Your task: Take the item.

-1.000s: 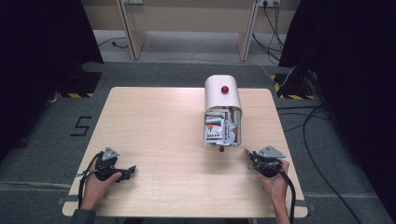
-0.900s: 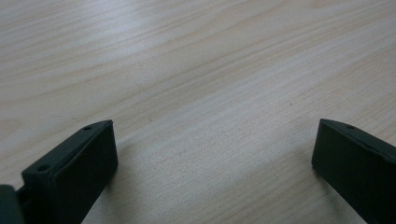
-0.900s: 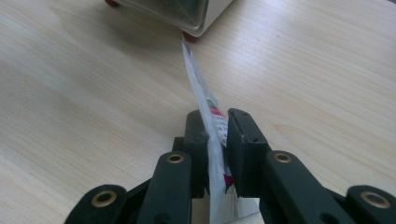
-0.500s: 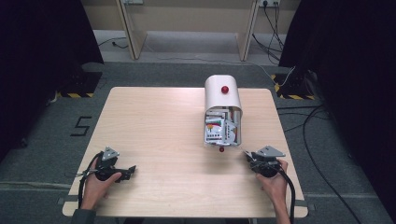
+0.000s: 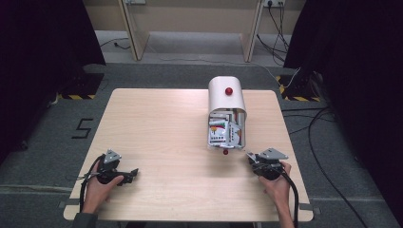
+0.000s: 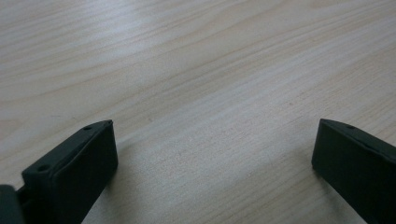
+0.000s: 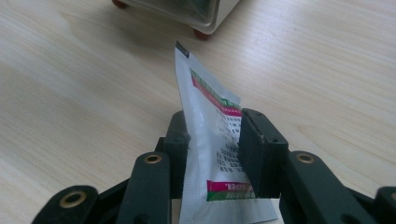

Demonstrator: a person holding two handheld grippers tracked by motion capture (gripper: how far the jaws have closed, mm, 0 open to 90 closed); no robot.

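My right gripper (image 7: 212,126) rests low over the table's near right corner. A white sachet (image 7: 210,154) with green and pink print stands on edge between its jaws. The jaws have just been opening, and they now stand apart on either side of the thin sachet without squeezing it. In the high view this right gripper (image 5: 252,159) points toward the white dispenser box (image 5: 225,95). My left gripper (image 5: 132,174) lies at the near left, its jaws wide apart over bare wood (image 6: 212,130).
The dispenser box has a red knob (image 5: 229,90) on top, and its open front (image 5: 224,133) holds several printed sachets. Its small red feet (image 7: 201,33) stand just beyond the held sachet. The wooden table (image 5: 157,123) is edged by grey floor, with cables (image 5: 328,142) to the right.
The right gripper's jaws look slightly wider apart than before. Both hands stay where they were.
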